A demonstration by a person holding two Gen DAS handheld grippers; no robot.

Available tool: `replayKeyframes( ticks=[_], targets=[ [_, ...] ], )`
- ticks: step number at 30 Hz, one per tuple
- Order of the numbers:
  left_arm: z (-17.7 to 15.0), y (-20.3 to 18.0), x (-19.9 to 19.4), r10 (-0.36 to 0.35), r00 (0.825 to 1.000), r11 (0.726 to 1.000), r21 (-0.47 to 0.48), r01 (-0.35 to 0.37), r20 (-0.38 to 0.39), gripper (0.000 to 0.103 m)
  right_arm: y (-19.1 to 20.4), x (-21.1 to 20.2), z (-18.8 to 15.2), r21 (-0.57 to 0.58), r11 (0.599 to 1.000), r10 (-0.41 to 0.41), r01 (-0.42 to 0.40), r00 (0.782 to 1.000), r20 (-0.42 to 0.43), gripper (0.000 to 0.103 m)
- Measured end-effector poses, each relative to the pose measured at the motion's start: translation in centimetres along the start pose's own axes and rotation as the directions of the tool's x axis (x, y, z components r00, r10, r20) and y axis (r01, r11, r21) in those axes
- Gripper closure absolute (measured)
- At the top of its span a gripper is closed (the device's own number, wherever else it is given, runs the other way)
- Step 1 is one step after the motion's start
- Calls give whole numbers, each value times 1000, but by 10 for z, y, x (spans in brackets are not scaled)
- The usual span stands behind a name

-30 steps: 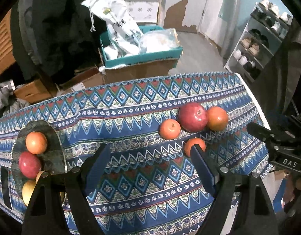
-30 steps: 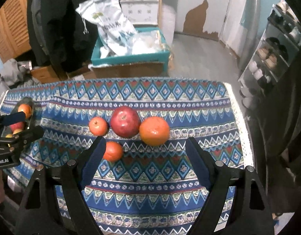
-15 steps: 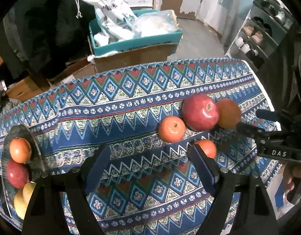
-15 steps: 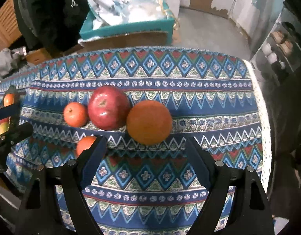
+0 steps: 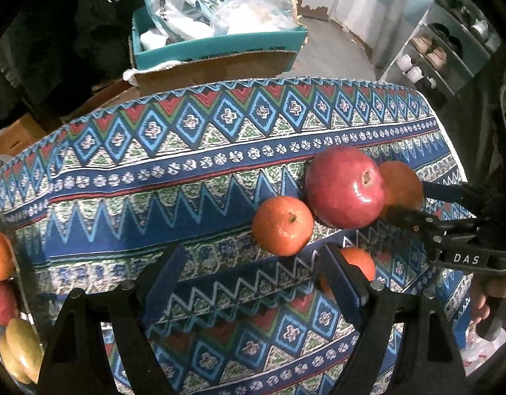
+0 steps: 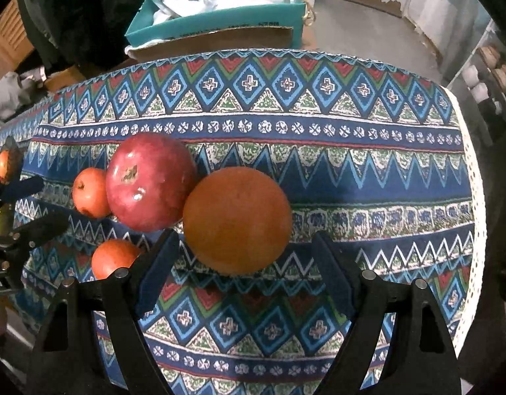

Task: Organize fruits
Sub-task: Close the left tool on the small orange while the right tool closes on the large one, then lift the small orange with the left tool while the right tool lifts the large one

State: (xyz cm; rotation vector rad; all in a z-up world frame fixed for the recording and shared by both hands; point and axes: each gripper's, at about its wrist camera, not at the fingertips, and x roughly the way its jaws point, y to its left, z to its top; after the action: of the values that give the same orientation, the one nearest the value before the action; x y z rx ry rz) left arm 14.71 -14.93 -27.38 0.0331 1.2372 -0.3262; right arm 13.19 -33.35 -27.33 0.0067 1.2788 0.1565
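On the patterned tablecloth (image 5: 187, 171) lie a big red apple (image 5: 343, 186), a large orange (image 6: 236, 219) to its right and two small orange fruits (image 5: 282, 225) (image 5: 358, 263). My left gripper (image 5: 253, 276) hangs open just in front of the small fruits, nothing between its fingers. My right gripper (image 6: 243, 266) is open too, its blue pads low on either side of the large orange without touching it. In the left wrist view the right gripper (image 5: 424, 204) reaches in beside that orange (image 5: 401, 184). A dark plate (image 5: 19, 296) at the left holds several fruits.
Behind the table stands a teal box (image 5: 220, 46) stuffed with bags, on cardboard cartons. A shoe rack (image 5: 450, 49) is at the back right. The cloth's white lace edge (image 6: 476, 197) marks the table's right end. A hand (image 5: 493, 299) grips the right tool.
Both grippers have come down and closer to the fruit group, which now looks much larger. The large orange now sits between the right gripper's pads. No fruit has moved.
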Motion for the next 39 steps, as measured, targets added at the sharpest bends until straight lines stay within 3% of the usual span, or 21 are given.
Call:
replayKeyframes(
  ticks=[11,17,19,20,23,33,39],
  targets=[
    [7,1,25,-27,999,999,-23,27,-29,18,-4,24,16,16,999,31,-31,999,-20,23],
    [8,-1,33,-73,997,997,-18,72,-38,36,-3,26,16,18,998,62,-62,998,-12,33],
    [8,-7,33,-100,994,995,7,100,-40,54,-1,26,17,17,998,55,-54,998,-11,34],
    [8,-9,32,-99,994,995,20,99,-38,57,0,27,18,17,999,52,-52,999,-8,34],
    [7,-17,27,-28,999,997,65,29,-15,57,3,26,16,22,999,39,-39,999,12,35],
    [3,-11,2,-15,999,998,62,13,39,58,9,5,-10,57,997,-65,59,992,111,36],
    [-6,-5,-15,-7,998,999,43,5,62,58,8,-18,-21,81,994,-85,74,985,151,36]
  ],
)
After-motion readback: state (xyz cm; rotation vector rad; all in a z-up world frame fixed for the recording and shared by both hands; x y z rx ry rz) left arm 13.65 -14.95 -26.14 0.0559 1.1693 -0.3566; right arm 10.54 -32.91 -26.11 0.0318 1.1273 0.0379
